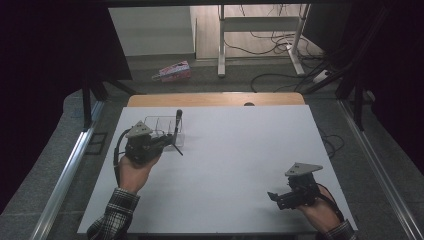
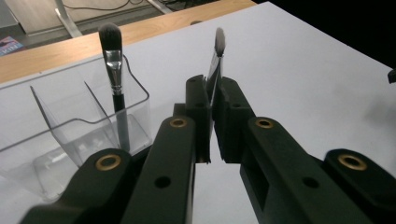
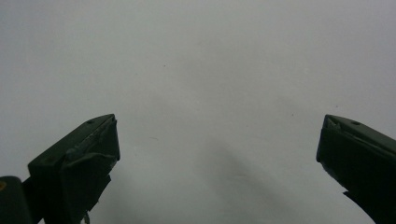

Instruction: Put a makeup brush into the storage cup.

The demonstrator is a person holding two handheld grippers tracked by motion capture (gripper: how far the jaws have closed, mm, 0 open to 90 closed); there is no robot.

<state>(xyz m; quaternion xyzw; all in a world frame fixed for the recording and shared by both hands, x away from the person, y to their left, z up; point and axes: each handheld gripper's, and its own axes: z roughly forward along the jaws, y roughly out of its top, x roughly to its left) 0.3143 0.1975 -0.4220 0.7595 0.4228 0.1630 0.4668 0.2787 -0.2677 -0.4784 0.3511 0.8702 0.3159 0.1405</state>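
Observation:
My left gripper (image 1: 167,141) (image 2: 212,100) is shut on a thin makeup brush (image 2: 217,51), whose pale bristle tip sticks up past the jaws. Its dark handle (image 1: 178,149) pokes out below the gripper, just above the white table (image 1: 235,150). Right beside it stands a clear plastic organizer (image 1: 157,125) (image 2: 70,123) with dividers. In the organizer's near corner a second brush (image 1: 178,119) (image 2: 114,70) stands upright. At the front right, my right gripper (image 1: 272,196) (image 3: 217,149) hangs over bare table (image 3: 210,70), jaws open, with nothing between them.
A wooden strip (image 1: 215,99) borders the table's far edge. Beyond it on the floor lie a pink package (image 1: 172,71), desk legs (image 1: 221,45) and loose cables (image 1: 280,47). Metal rails (image 1: 65,170) run along both sides.

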